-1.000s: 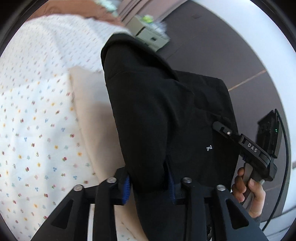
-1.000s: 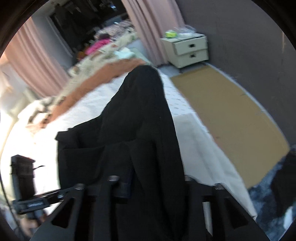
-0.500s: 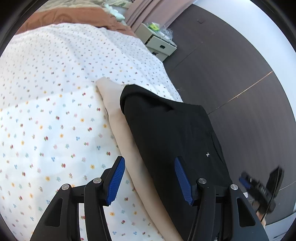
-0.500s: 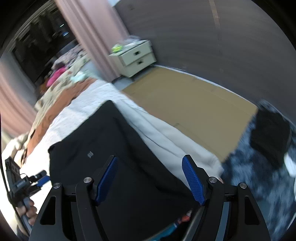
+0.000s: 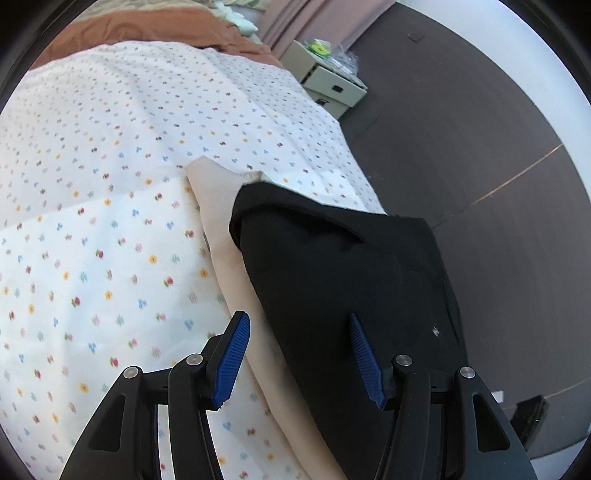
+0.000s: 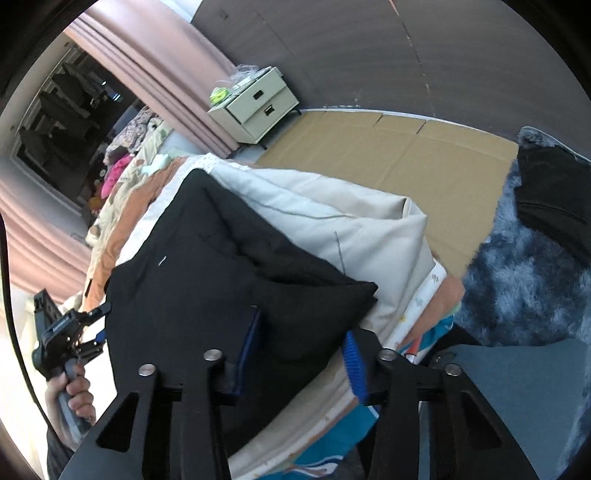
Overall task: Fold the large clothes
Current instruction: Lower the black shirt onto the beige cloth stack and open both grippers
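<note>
A folded black garment (image 5: 343,280) lies on a beige cloth (image 5: 221,206) at the bed's right edge; it also shows in the right wrist view (image 6: 207,280). My left gripper (image 5: 299,354) is open and empty, its blue pads (image 5: 231,360) just in front of the garment's near edge. My right gripper (image 6: 301,347) is open and empty over the garment's near corner. The left gripper also shows, held in a hand, in the right wrist view (image 6: 79,332).
The bed has a white flowered sheet (image 5: 92,221) and a brown blanket (image 5: 147,29) at its head. A cream bedside drawer unit (image 6: 255,107) stands by pink curtains. Cardboard (image 6: 406,155) covers the floor beside a blue shaggy rug (image 6: 524,280).
Both grippers have opened and let go of the black garment. It has dropped from hanging in the air to lying folded on the beige cloth. Both grippers have drawn back a little.
</note>
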